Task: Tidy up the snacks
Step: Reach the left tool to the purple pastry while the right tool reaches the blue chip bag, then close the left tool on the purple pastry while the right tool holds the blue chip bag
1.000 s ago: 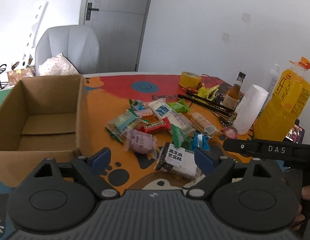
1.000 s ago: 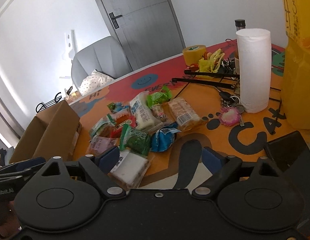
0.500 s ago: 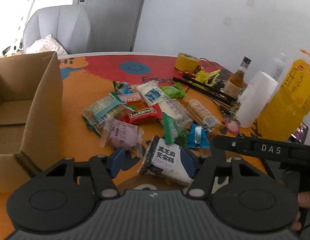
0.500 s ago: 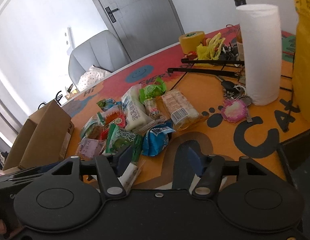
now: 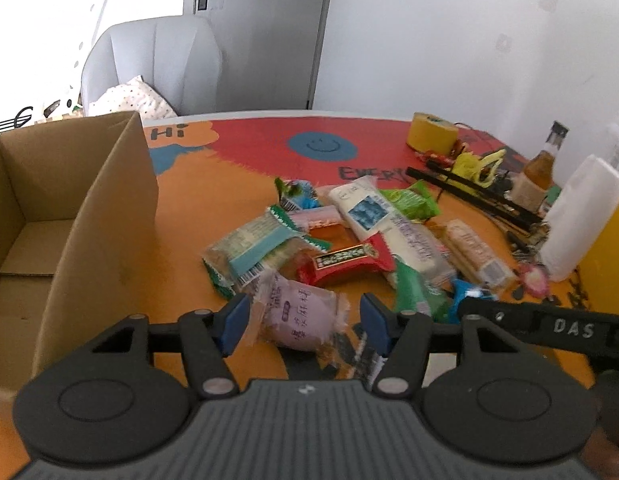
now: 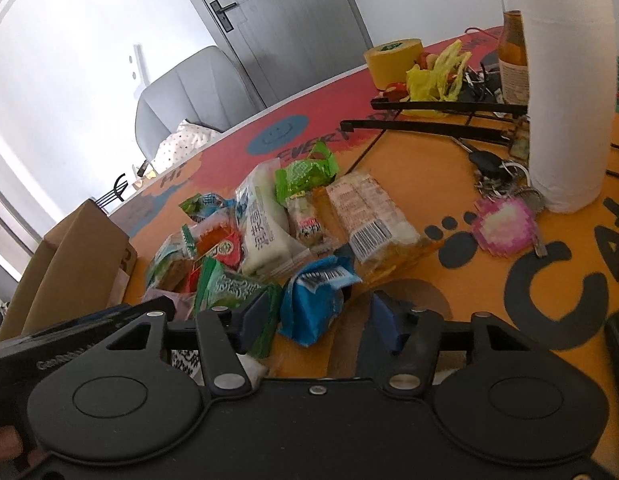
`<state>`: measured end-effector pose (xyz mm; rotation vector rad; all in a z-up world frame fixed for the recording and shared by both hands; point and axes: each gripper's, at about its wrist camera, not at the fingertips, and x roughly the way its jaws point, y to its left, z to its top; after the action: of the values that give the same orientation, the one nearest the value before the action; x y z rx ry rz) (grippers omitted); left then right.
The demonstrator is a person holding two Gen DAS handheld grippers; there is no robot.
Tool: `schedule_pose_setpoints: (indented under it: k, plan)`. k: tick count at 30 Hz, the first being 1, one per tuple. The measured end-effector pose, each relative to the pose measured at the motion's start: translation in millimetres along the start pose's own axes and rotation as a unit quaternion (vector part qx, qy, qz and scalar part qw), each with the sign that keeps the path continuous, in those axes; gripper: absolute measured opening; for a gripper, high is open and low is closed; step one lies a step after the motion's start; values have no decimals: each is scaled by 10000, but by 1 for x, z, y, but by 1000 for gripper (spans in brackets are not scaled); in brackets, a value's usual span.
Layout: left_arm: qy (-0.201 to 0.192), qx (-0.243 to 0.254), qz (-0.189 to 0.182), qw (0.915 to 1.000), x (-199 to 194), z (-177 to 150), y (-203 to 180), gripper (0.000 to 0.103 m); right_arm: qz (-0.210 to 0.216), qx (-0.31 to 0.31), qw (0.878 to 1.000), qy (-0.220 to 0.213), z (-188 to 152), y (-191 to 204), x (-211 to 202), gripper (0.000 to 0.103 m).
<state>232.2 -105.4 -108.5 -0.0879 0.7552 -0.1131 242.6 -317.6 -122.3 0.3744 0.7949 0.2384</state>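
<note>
Left gripper [image 5: 303, 324]: jaws just closing, straddling pale purple snack packet [image 5: 295, 314], grip unclear | Right gripper [image 6: 321, 318]: blue snack packet [image 6: 315, 302] between parted jaws, far pad clear | Snack pile [image 5: 349, 240]: on orange table [image 5: 181, 272], beside cardboard box [image 5: 89, 220].

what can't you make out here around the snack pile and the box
- Cardboard box, left wrist view: near-left part cut off by the edge and hidden by the left gripper.
- Purple snack pack: print blurred.
- Black-and-white pack, right wrist view: mostly hidden under the right gripper.
</note>
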Motion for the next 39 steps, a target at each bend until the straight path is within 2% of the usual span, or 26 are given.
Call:
schedule_pose_setpoints:
  k: [5,7,8,11,15,26,28,29,30,33,39]
  plan:
    - [69,-18,59,10000,13,1,2,60,-101,-148,9998,5,2,4,5,55]
    - [87,-9,79,9999,17,0,2,61,-297,-313,9991,37,2,9,5,48]
    - [79,15,100,9999,18,0,1,61,-354,-370,9987,52,3,10,5,40]
    - [106,86,133,9998,19,-2,-1,58,-168,-287,9993,164,1,9,4,29]
    - [200,36,14,9998,17,-5,-2,42,-171,-389,9989,176,-5,15,0,28]
    - [116,-12,-48,9999,-5,-5,-3,32,-103,-444,9990,-15,-6,25,-22,28]
    - [51,-17,-60,10000,-12,-3,-3,27,-87,-456,9989,-37,-6,27,-25,28]
    - [24,-30,-75,10000,-15,-3,-2,22,-75,-464,9989,-51,-5,29,-27,28]
    - [-5,-41,-89,10000,-18,-2,-2,12,-67,-479,9988,-77,-5,31,-29,28]
    - [-71,-43,-94,9999,-25,1,0,1,-52,-521,9985,-148,-4,35,-32,28]
    - [-103,-139,-141,9997,-31,-1,6,0,-52,-576,9981,-233,-7,39,-40,28]
